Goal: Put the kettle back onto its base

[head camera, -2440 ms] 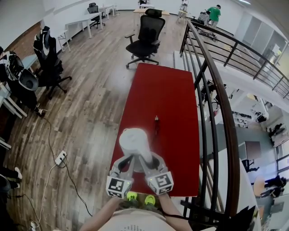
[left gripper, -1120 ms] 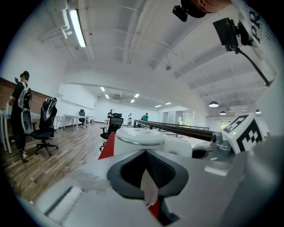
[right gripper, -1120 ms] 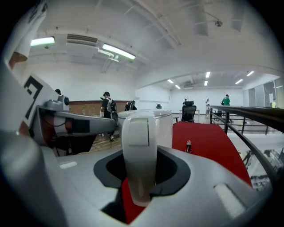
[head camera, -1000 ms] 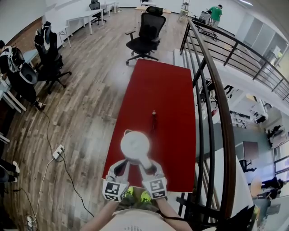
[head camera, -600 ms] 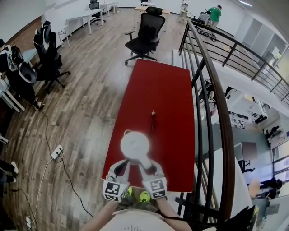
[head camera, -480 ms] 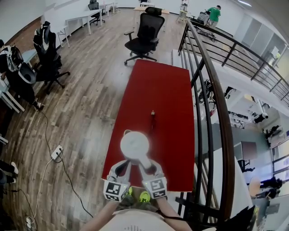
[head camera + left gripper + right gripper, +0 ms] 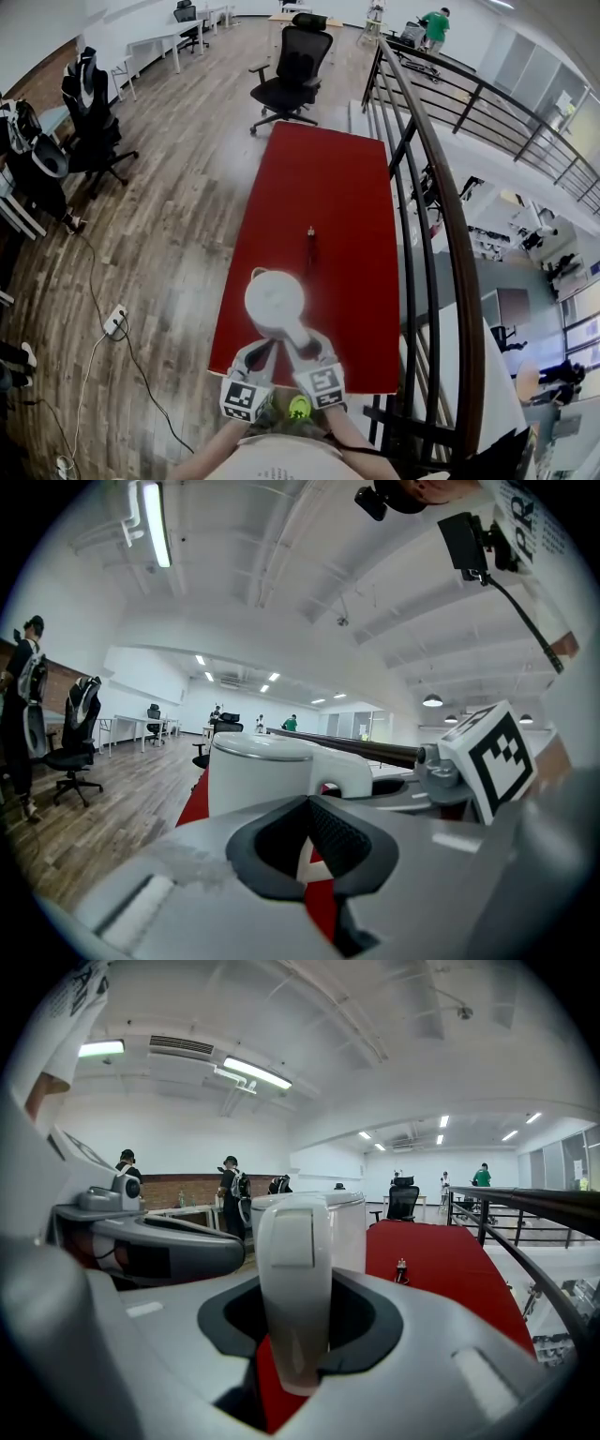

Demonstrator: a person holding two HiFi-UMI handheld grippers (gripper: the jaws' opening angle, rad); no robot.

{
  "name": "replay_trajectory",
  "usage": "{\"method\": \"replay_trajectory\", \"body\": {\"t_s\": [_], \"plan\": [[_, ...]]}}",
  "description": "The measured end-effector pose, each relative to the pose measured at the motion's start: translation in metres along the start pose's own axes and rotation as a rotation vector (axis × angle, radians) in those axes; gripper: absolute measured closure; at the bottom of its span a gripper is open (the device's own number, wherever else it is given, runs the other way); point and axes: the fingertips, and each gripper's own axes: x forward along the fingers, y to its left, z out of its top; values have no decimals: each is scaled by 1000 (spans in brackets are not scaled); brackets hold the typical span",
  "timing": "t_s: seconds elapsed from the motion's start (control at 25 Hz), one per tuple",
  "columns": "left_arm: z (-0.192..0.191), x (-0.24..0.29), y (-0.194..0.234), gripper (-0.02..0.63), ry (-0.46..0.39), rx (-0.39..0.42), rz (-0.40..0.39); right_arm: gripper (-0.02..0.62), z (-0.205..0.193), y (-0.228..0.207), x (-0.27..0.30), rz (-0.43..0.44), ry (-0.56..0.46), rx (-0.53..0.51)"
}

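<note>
A white kettle (image 7: 274, 298) is at the near end of the red table (image 7: 328, 187), its handle (image 7: 292, 1279) pointing back at me. My right gripper (image 7: 302, 345) is shut on that handle, which fills the space between its pads in the right gripper view. To the left and just behind the kettle body (image 7: 262, 771), my left gripper (image 7: 258, 349) has its jaws slightly apart with only red table showing between them. The kettle and grippers hide whatever is under it, so no base is in sight.
A small dark object (image 7: 309, 234) lies on the table beyond the kettle. A dark metal railing (image 7: 441, 206) runs along the table's right side. The table's near edge (image 7: 300, 382) is just under the grippers. A black office chair (image 7: 286, 70) stands past the far end.
The kettle and both grippers sit lower than in the oldest frame. In the last half second the left gripper has shifted a little beside the kettle. The right gripper keeps its hold.
</note>
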Motion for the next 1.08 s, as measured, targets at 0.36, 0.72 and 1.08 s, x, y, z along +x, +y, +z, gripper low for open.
{"method": "replay_trajectory", "body": {"t_s": [0.36, 0.72, 1.08], "plan": [[-11, 5, -4, 607, 14, -3, -12, 474, -3, -2, -1, -3, 2, 0], [-13, 5, -7, 607, 21, -4, -26, 474, -4, 0, -2, -7, 6, -9], [-10, 9, -5, 607, 19, 0, -35, 477, -3, 0, 0, -8, 3, -17]]}}
